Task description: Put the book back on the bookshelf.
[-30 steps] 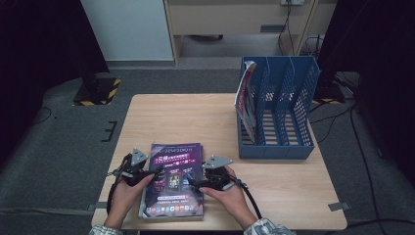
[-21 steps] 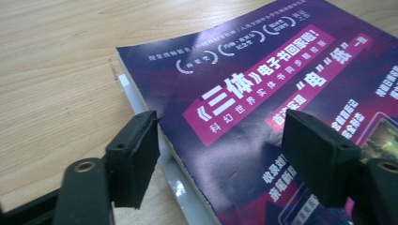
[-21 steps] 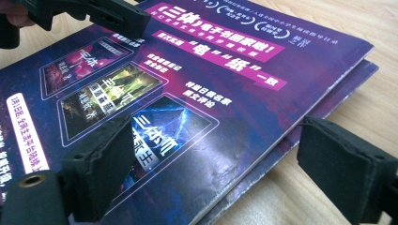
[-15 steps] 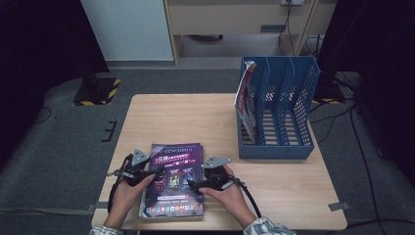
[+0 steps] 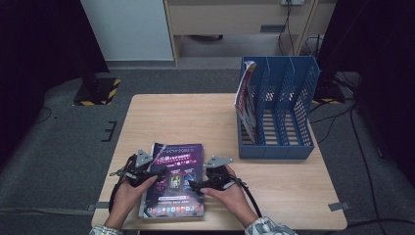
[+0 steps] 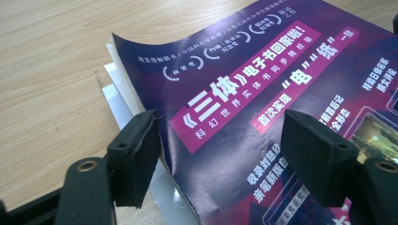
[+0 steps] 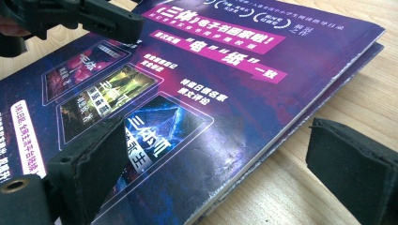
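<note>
One purple magazine [image 5: 173,183] lies flat near the front edge of the wooden surface [image 5: 195,122], and two hand-held grippers work at its sides. The left hand-held gripper [image 5: 147,172] sits at the magazine's left edge, its jaws partly apart and straddling that edge: in the left gripper view one pad [image 6: 136,154] is just beside the cover's curled margin and the other rests over the printed cover. Whether the pads press on the paper is hard to tell, since the top sheets [image 6: 141,112] lift slightly and white pages show beneath.

The right hand-held gripper [image 5: 198,185] is at the right edge, jaws wide and just now opening further. One pad [image 7: 94,154] hovers over the cover, the other [image 7: 352,154] over bare wood, with the edge between them and not pinched.

At the far right stands one blue file rack [image 5: 284,115] with three slots; one magazine [image 5: 244,103] leans in its leftmost slot, well apart from the hands.
</note>
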The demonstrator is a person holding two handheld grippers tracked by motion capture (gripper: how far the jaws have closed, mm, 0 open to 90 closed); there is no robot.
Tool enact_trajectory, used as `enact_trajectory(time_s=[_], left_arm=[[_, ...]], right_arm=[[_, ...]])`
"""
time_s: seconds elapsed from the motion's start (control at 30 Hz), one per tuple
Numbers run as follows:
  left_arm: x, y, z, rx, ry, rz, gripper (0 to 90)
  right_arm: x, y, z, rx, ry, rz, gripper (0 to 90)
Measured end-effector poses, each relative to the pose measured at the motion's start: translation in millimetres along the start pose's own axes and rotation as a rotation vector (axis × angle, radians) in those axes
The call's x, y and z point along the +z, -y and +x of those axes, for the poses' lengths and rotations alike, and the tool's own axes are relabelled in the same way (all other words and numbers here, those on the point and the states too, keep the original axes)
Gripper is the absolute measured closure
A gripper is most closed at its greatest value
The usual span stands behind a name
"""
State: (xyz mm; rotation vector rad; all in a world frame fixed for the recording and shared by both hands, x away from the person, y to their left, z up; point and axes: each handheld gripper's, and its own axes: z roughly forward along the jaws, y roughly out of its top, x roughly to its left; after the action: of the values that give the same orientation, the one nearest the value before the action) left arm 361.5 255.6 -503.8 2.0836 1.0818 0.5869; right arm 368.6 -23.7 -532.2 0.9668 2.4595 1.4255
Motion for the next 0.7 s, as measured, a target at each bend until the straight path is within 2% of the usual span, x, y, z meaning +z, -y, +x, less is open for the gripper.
enact_trajectory(time_s=[0.13, 0.33, 0.47, 0.7], left_arm=[[-2.1, -1.8, -1.2, -0.007, 0.02, -0.014, 27.5], [0.6, -2.9, -5.7, 0.045, 0.005, 0.013, 27.7], [2.3, -0.5, -2.4, 0.016, 0.023, -0.004, 26.1], [2.8, 0.4, -0.8, 0.006, 0.034, -0.009, 25.8]], right_arm=[[-0.6, -0.4, 0.2, -0.006, 0.002, 0.004, 6.7], [-0.9, -0.3, -2.4, 0.012, -0.013, 0.015, 5.8], [0.9, -0.4, -5.4, 0.032, -0.026, 0.025, 4.0], [4.5, -3.4, -8.4, 0.018, -0.031, 0.024, 3.3]])
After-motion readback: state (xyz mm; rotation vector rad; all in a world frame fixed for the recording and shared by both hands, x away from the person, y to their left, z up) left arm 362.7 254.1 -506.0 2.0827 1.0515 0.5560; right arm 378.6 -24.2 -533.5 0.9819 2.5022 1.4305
